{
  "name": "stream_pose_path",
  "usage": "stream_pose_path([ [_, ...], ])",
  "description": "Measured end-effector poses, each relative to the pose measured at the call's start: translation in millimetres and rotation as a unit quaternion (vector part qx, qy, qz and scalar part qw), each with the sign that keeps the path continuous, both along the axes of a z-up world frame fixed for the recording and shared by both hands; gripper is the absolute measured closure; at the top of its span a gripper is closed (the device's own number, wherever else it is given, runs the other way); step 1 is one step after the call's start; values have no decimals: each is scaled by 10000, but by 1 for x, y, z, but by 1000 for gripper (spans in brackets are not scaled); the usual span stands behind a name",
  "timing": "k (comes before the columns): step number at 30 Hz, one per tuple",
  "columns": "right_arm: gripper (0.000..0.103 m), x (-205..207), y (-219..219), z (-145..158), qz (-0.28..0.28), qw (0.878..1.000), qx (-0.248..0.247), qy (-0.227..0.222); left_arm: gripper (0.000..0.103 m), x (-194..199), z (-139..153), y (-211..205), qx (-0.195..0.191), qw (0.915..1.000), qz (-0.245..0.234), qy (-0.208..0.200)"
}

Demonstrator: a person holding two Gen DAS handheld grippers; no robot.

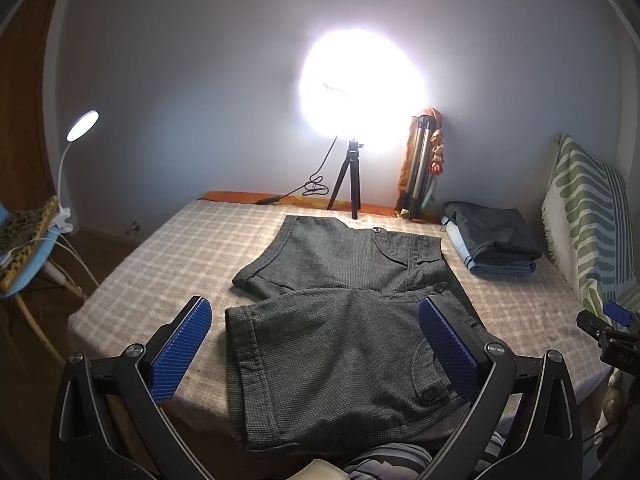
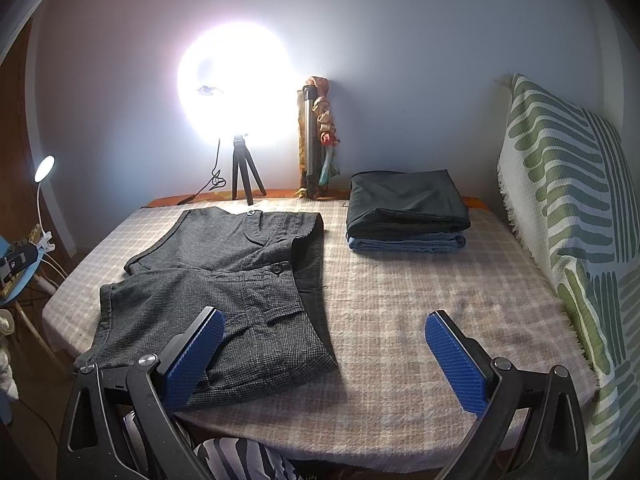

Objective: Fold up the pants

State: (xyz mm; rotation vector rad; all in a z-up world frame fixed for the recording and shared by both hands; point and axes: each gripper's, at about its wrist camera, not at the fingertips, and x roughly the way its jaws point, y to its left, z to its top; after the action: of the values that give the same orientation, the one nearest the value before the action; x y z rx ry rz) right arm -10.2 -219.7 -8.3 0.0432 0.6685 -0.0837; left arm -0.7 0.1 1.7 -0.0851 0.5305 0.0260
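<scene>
Grey checked woven shorts (image 1: 340, 320) lie flat on the plaid-covered bed (image 2: 400, 340). Left gripper (image 1: 316, 344) and right gripper (image 2: 324, 356) both gape wide, holding nothing.

Both wrist views face the wall from the bed's (image 1: 132, 264) near edge (sharing the shorts (image 1: 340, 320)).

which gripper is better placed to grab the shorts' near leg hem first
Left. The left gripper, open, hangs right over the grey shorts; the right gripper mostly faces bare blanket.

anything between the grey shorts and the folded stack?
Nothing: only bare plaid bedcover separates the grey shorts from the folded stack, clearest in the right wrist view.
</scene>
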Motion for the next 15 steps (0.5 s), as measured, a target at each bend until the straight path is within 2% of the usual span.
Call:
stream_pose_path([
  [15, 1, 0, 1, 1, 3, 10000, 2, 7, 0, -1, -4, -2, 29, 10000, -5, 33],
])
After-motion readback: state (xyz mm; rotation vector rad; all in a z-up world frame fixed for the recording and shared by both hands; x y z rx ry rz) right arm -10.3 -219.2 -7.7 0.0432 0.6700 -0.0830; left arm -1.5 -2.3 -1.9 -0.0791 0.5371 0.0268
